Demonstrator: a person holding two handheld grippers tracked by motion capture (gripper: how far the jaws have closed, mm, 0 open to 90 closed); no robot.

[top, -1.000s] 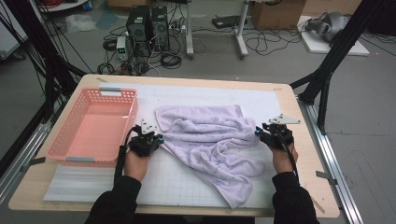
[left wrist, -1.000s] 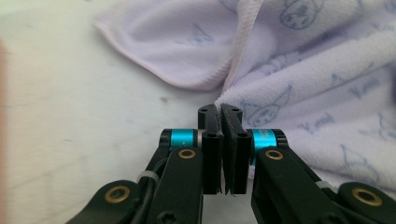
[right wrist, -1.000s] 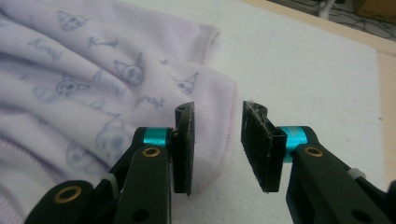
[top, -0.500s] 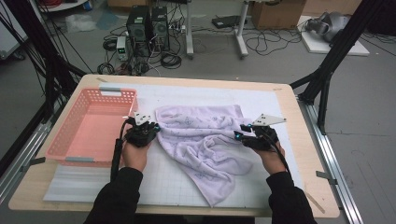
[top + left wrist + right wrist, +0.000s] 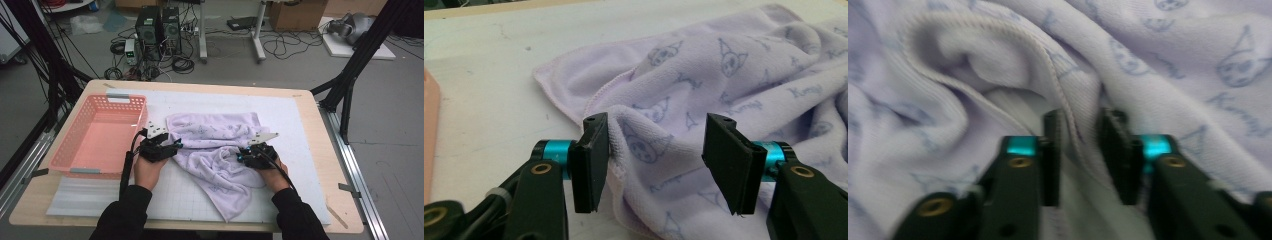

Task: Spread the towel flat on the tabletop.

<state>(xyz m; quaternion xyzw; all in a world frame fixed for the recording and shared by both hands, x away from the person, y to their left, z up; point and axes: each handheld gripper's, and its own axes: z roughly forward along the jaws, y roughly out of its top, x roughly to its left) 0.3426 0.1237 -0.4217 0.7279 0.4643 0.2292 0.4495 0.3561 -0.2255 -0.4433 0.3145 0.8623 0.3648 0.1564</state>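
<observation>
floor: grey concrete (image 5: 400, 125), strewn with black cables (image 5: 280, 47) | furniture: wooden table (image 5: 320, 165) covered by a white gridded mat (image 5: 295, 130); black frame struts (image 5: 357, 62) set at both sides | far end: computer towers (image 5: 160, 25), cardboard box (image 5: 295, 12) | light: even, soft shadows

On the table (image 5: 310, 150) lie 1 towel (image 5: 215, 145) and 1 basket (image 5: 100, 135). 2 grippers work there, left (image 5: 175, 146) and right (image 5: 241, 156), in 2 hands. Beyond, on the floor, stand 2 computer towers (image 5: 159, 25).
</observation>
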